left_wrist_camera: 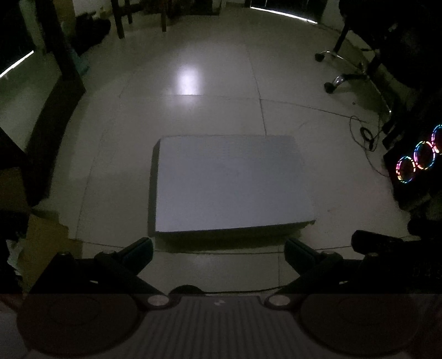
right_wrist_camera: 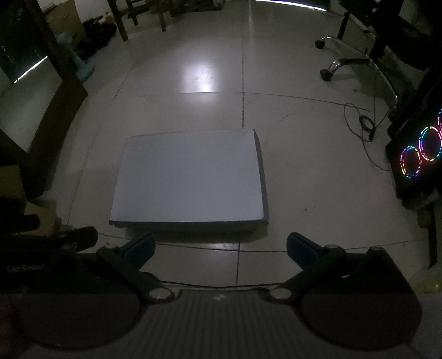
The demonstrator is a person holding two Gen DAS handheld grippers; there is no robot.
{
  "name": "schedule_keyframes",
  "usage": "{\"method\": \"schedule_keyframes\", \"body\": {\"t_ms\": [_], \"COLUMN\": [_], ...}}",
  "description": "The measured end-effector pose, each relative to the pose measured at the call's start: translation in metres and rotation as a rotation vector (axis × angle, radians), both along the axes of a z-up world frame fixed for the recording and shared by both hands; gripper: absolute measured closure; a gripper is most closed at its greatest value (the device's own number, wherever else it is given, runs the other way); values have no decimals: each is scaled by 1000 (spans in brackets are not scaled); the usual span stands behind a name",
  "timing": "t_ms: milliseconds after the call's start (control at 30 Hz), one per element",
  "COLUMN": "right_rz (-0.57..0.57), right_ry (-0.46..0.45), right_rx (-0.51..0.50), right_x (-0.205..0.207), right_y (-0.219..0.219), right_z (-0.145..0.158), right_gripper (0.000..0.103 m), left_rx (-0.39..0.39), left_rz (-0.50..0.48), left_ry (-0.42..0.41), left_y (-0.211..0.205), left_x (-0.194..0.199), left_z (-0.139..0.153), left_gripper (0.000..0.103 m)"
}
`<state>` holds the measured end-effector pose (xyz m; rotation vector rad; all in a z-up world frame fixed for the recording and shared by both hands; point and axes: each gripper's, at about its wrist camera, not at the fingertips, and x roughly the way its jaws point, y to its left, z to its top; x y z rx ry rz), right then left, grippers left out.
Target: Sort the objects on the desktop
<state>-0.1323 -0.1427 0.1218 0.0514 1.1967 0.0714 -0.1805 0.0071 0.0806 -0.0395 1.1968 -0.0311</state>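
Two tongs spread wide, left tongs (left_wrist_camera: 218,248), right tongs (right_wrist_camera: 220,244), flat white box (left_wrist_camera: 232,185) just ahead on floor

One flat white rectangular cardboard box (left_wrist_camera: 232,183), three glowing rainbow fan rings (left_wrist_camera: 422,156), one chrome office-chair base (left_wrist_camera: 342,69).

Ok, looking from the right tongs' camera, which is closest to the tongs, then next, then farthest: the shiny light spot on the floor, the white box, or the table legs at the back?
1. White box: flat on the floor, just ahead of the open right tongs.
2. Light spot: on the tiles beyond the box, mid-floor.
3. Table legs: far back, upper left.
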Motion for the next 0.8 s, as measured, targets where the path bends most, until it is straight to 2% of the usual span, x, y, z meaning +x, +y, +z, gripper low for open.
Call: {"method": "schedule_keyframes", "body": {"t_ms": [300,800], "right_rz": [-6,-8], "right_ry": [28,48], "right_rx": [-13,-18], "right_x": [-5,-7], "right_y": [-4,-8], "right_z": [-2,0], "right_gripper": [0,0], "left_rx": [20,9], "left_rz": [-12,-7], "left_ry": [16,16], "left_y": [-1,2], "left_x": [-2,-3], "left_z": [-2,-1], "left_gripper": [0,0]}}
